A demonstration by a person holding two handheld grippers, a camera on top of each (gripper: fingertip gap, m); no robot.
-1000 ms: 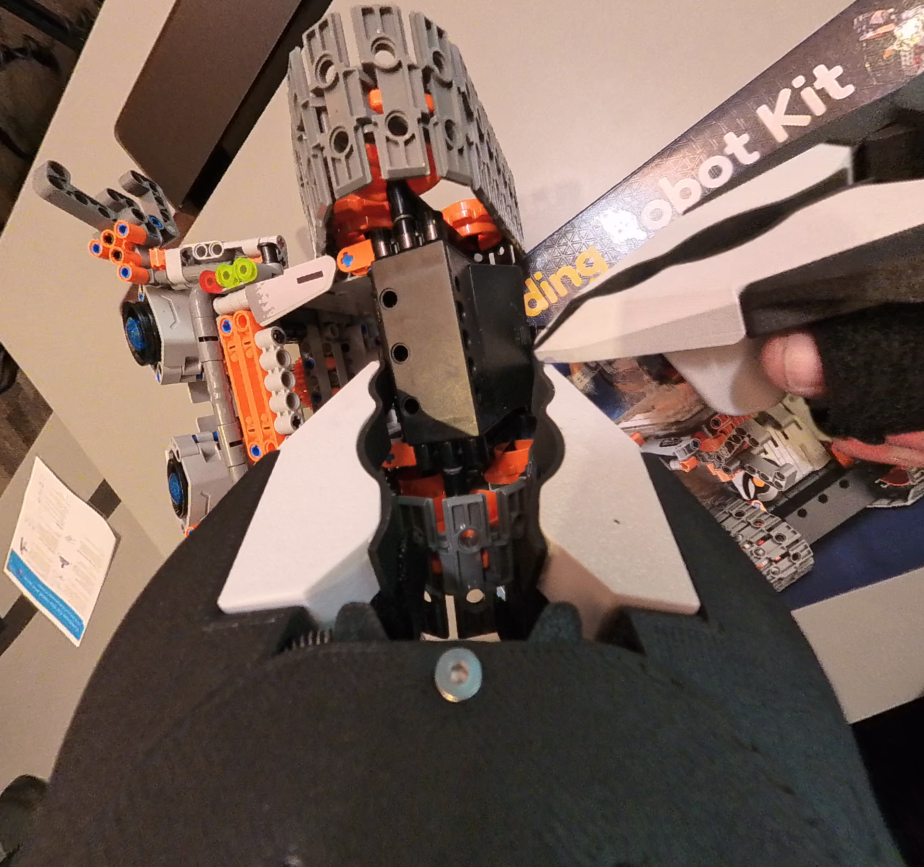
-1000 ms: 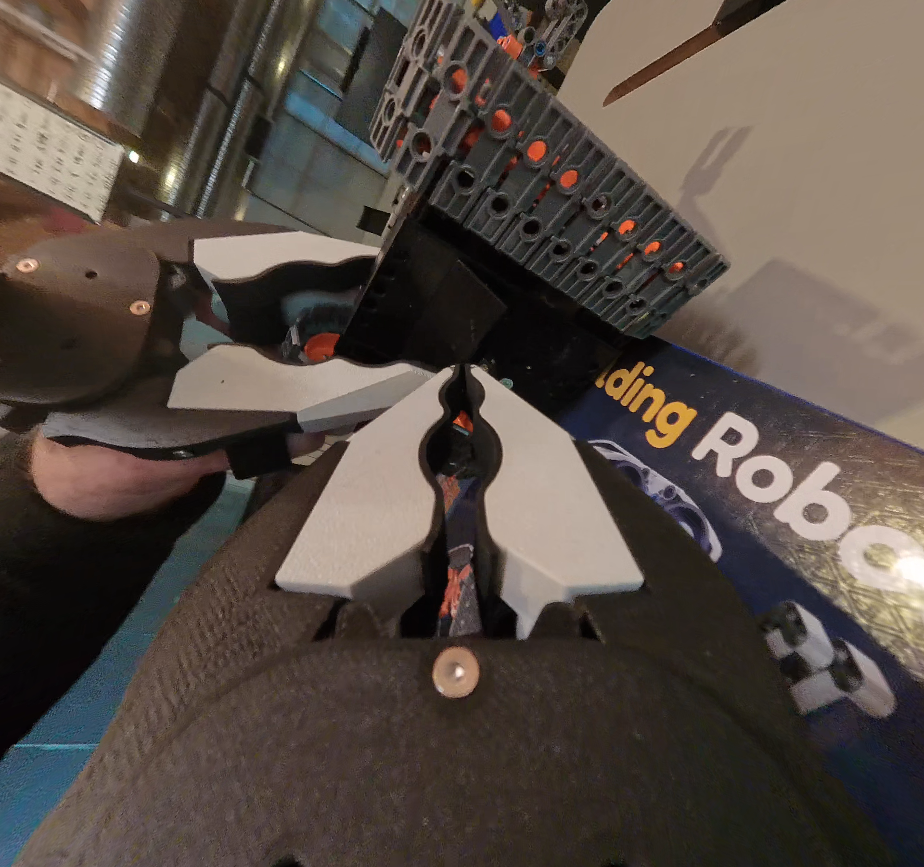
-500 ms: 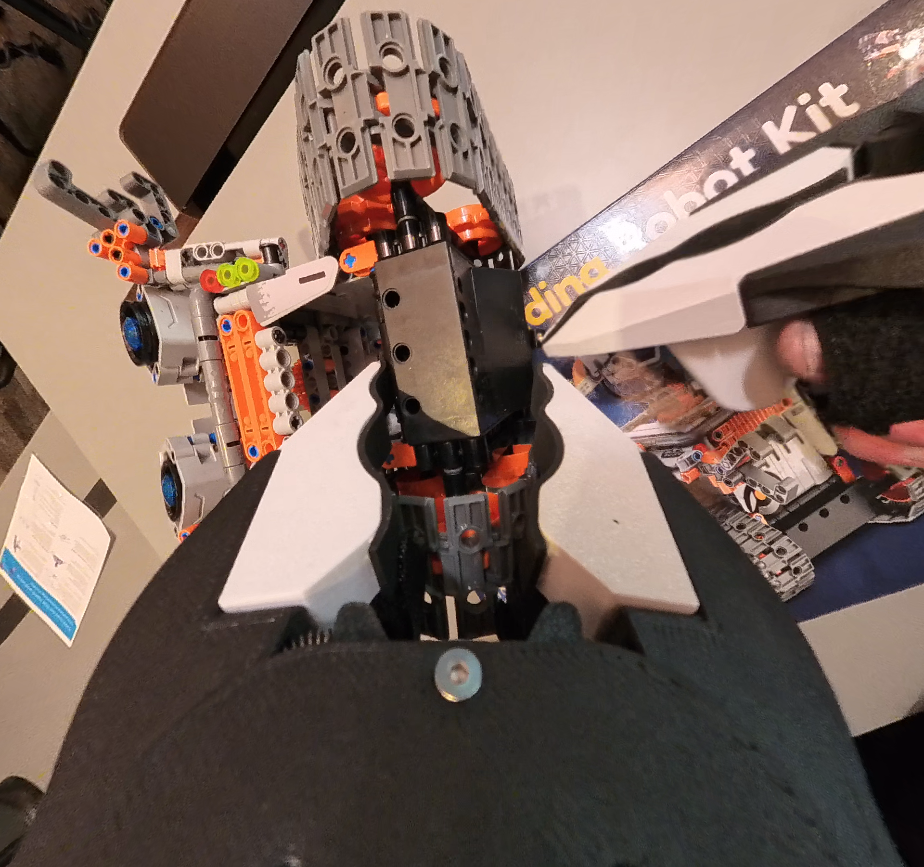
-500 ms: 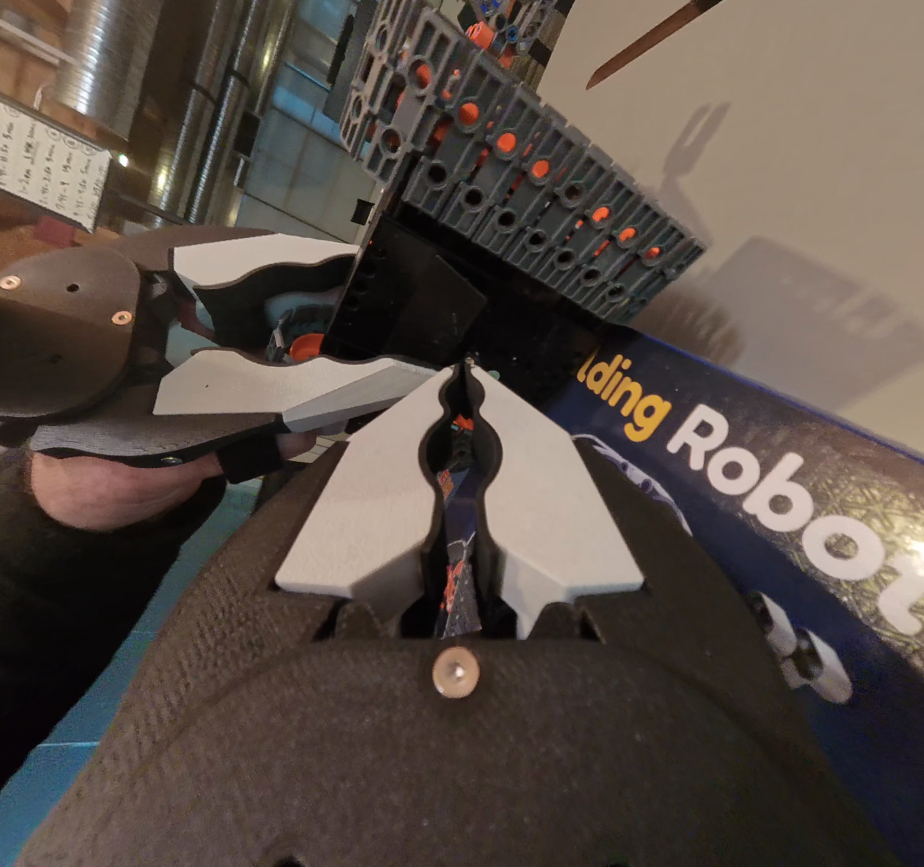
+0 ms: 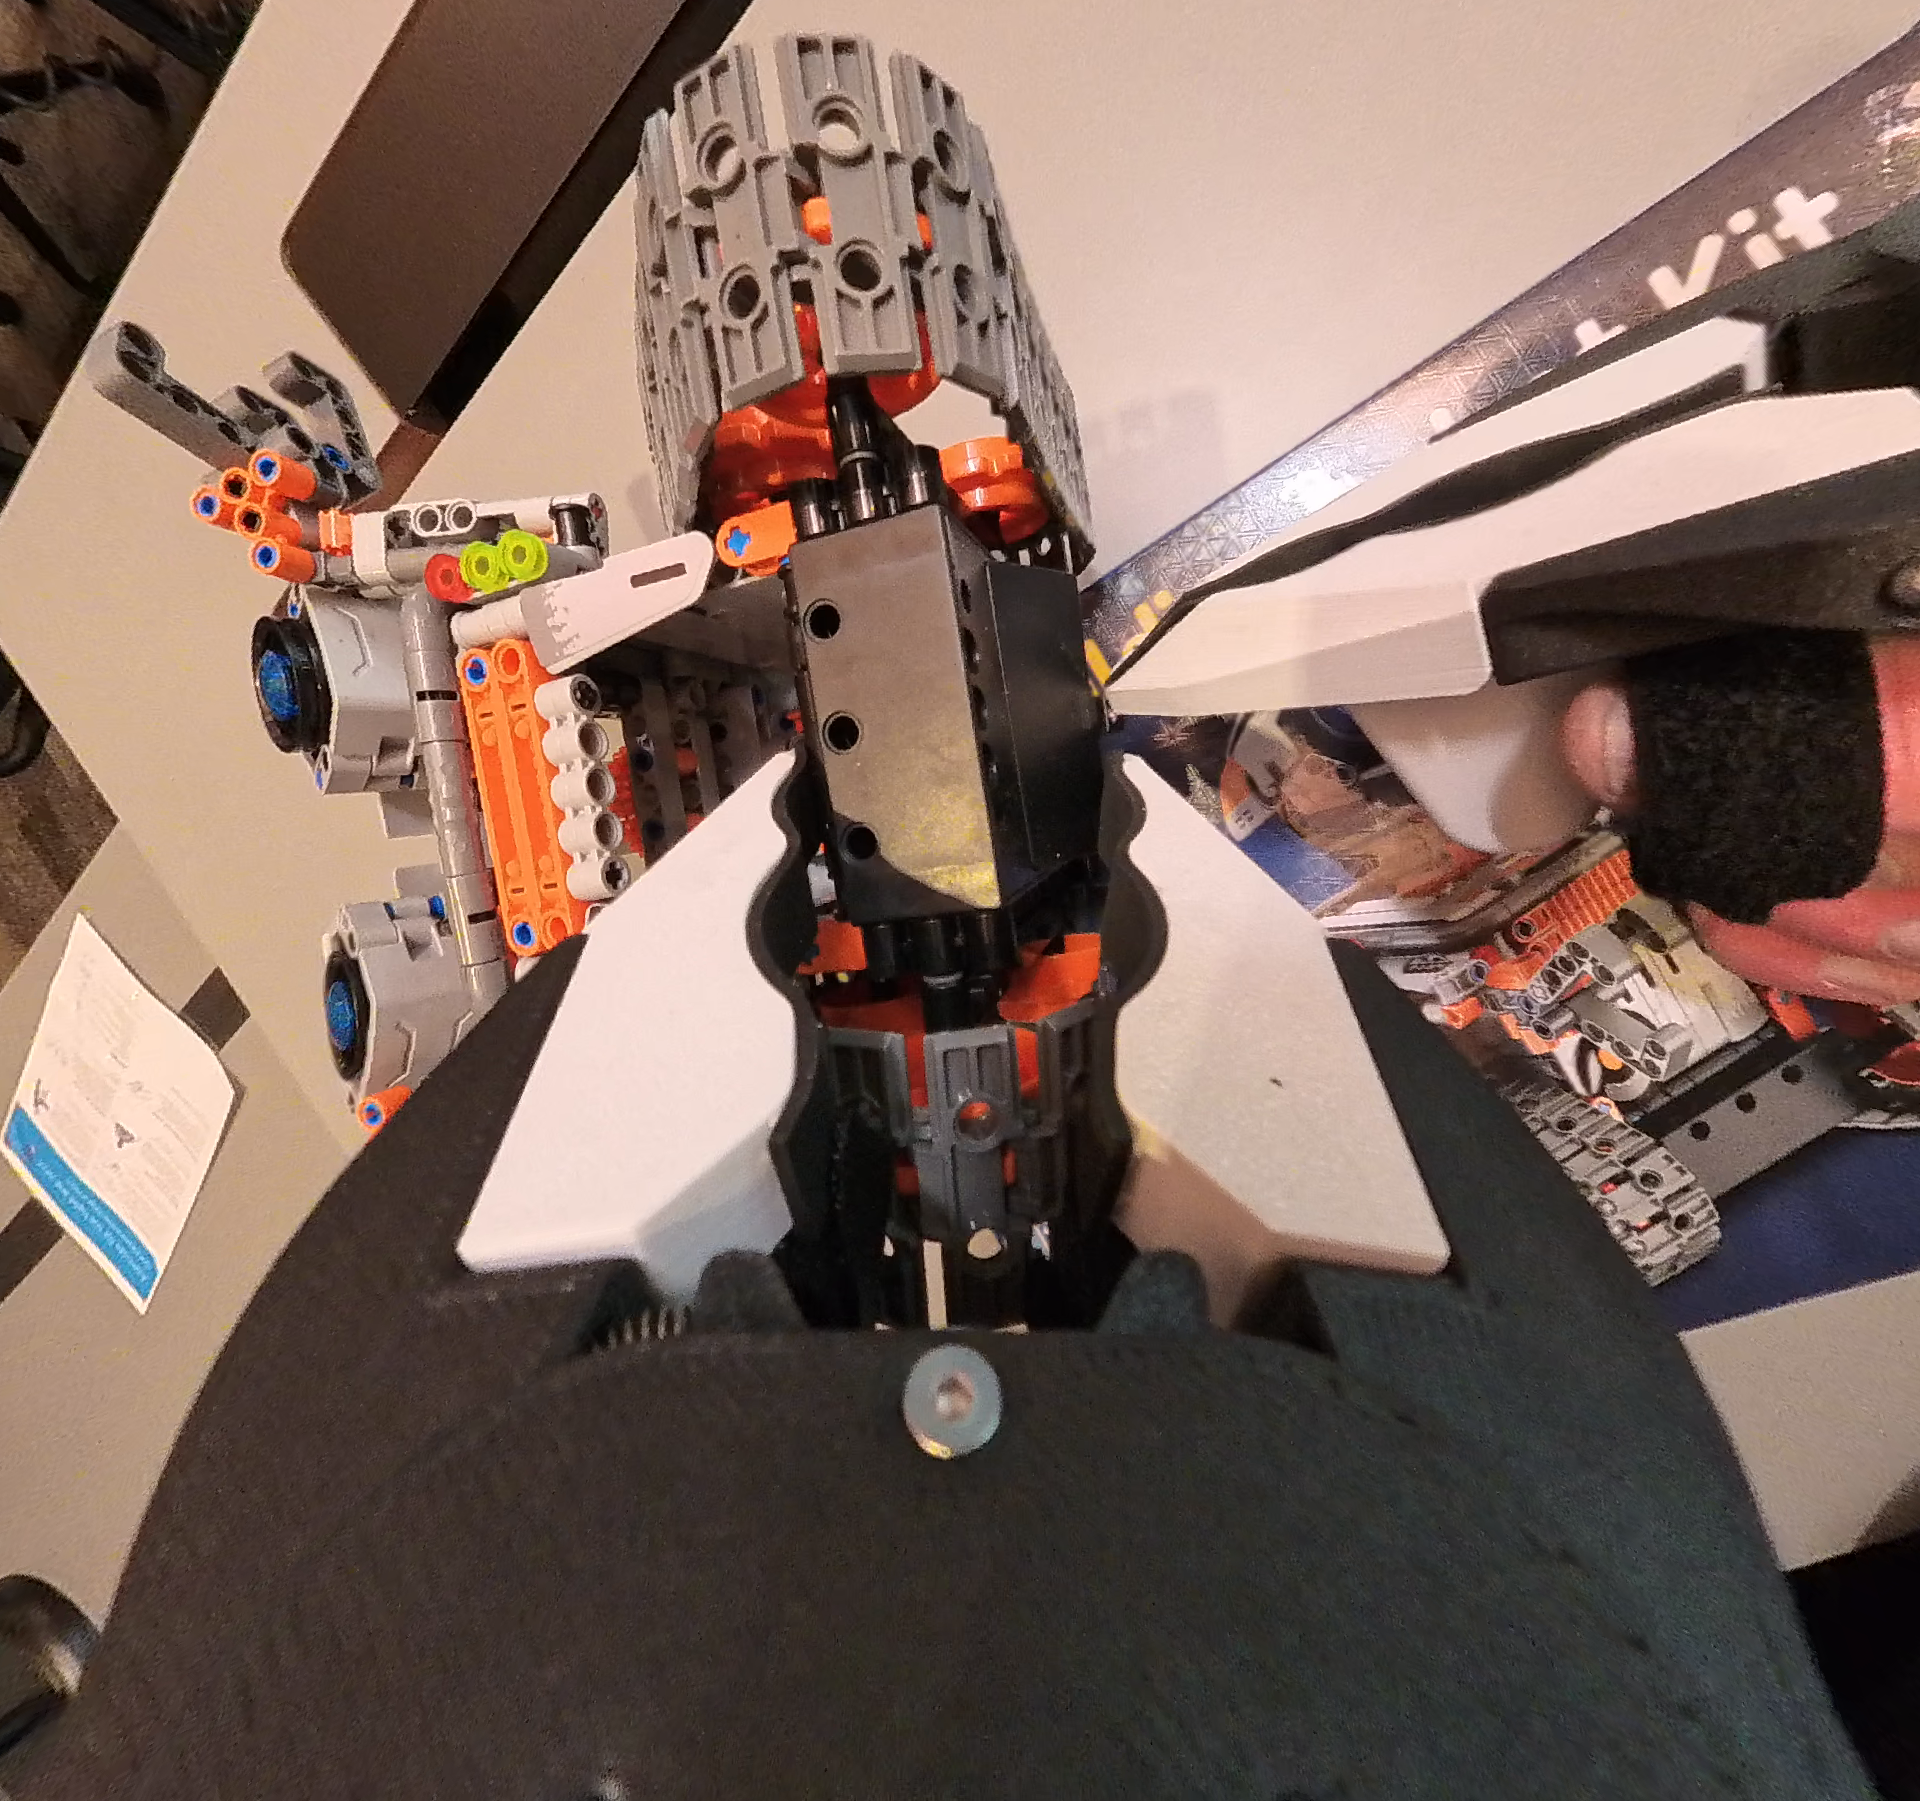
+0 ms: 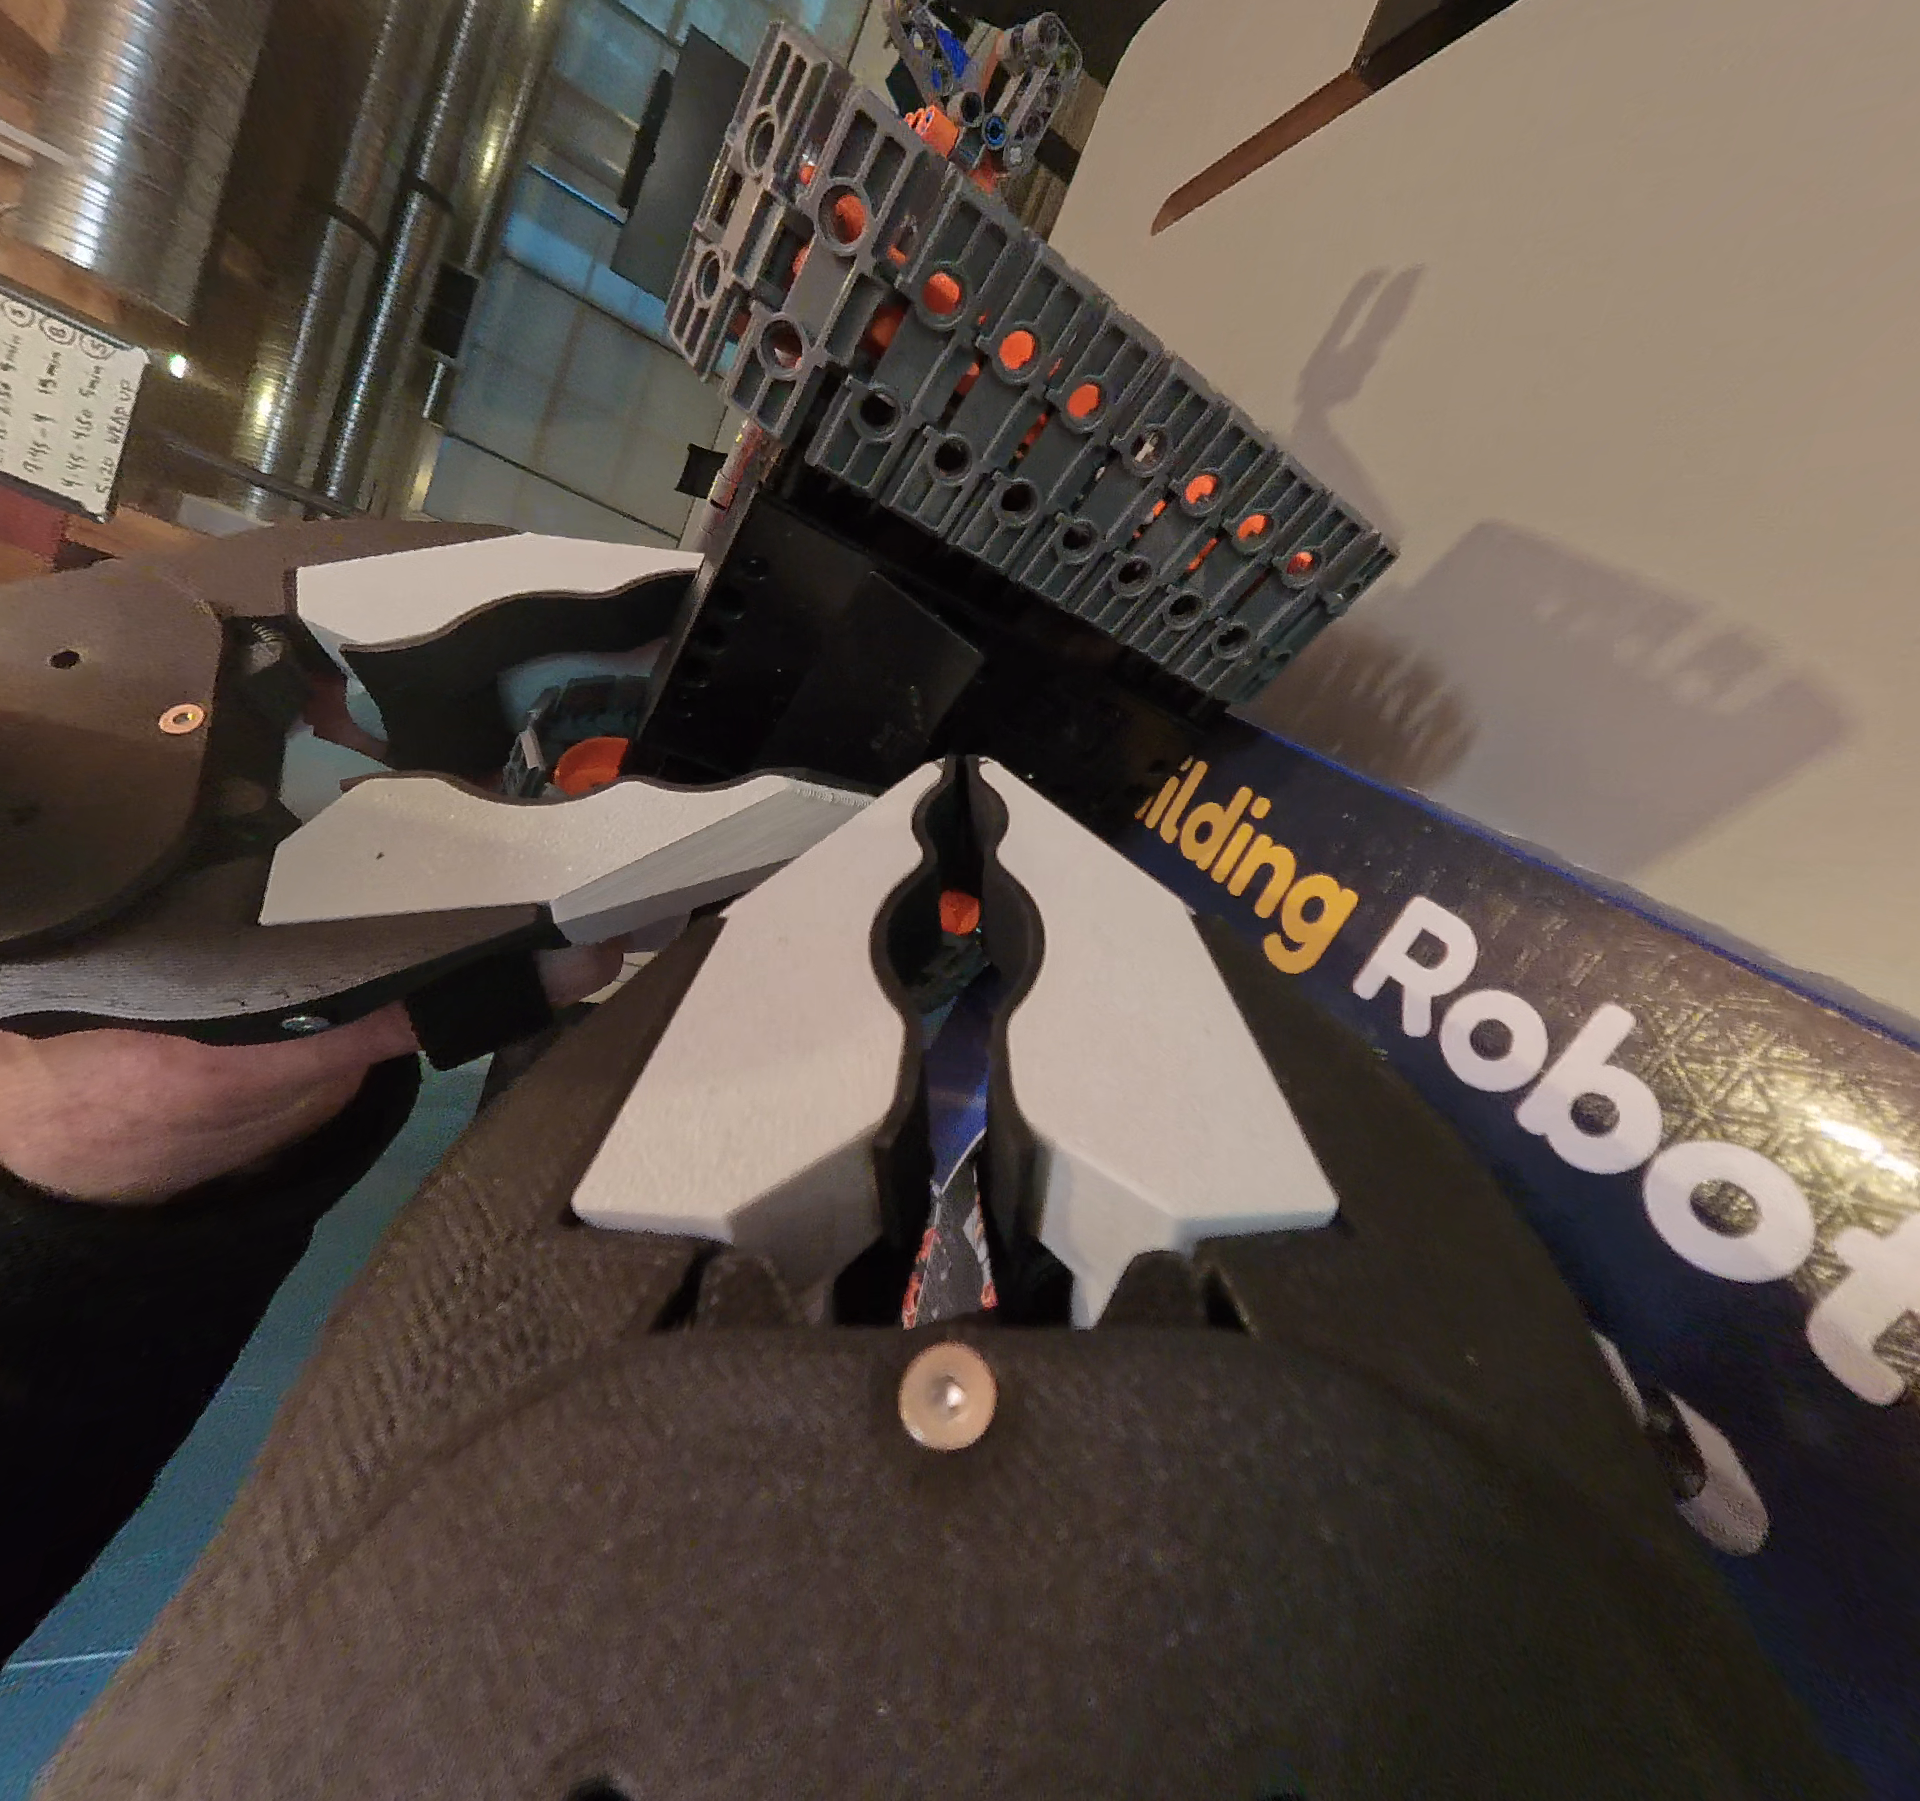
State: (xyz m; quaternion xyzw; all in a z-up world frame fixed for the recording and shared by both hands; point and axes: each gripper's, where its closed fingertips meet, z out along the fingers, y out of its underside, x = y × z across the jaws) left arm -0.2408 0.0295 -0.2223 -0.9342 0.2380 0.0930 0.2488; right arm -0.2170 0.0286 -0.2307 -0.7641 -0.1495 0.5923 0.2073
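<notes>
A brick-built robot model with grey tracks (image 5: 831, 224), orange parts and a black block (image 5: 914, 691) stands tilted over a white table (image 5: 1351, 89). My left gripper (image 5: 951, 775) is shut on the model, its fingers on either side of the black block. My right gripper (image 6: 958, 764) is shut, its tips together at the block's lower edge; a bit of orange shows in the gap behind the tips. It enters the left wrist view (image 5: 1117, 702) from the right and touches the block's corner. The left gripper (image 6: 769, 681) shows at the left of the right wrist view, on the model (image 6: 1039, 421).
A dark blue kit box (image 5: 1558, 972) lies on the table under and right of the model, and fills the right side of the right wrist view (image 6: 1558, 1076). A printed sheet (image 5: 114, 1107) lies at far left. A person's hands (image 6: 156, 1107) hold both grippers. Metal ducts (image 6: 104, 141) stand behind.
Both grips are unchanged. The model and box have shifted slightly in the right wrist view, the model now sitting a little farther right.
</notes>
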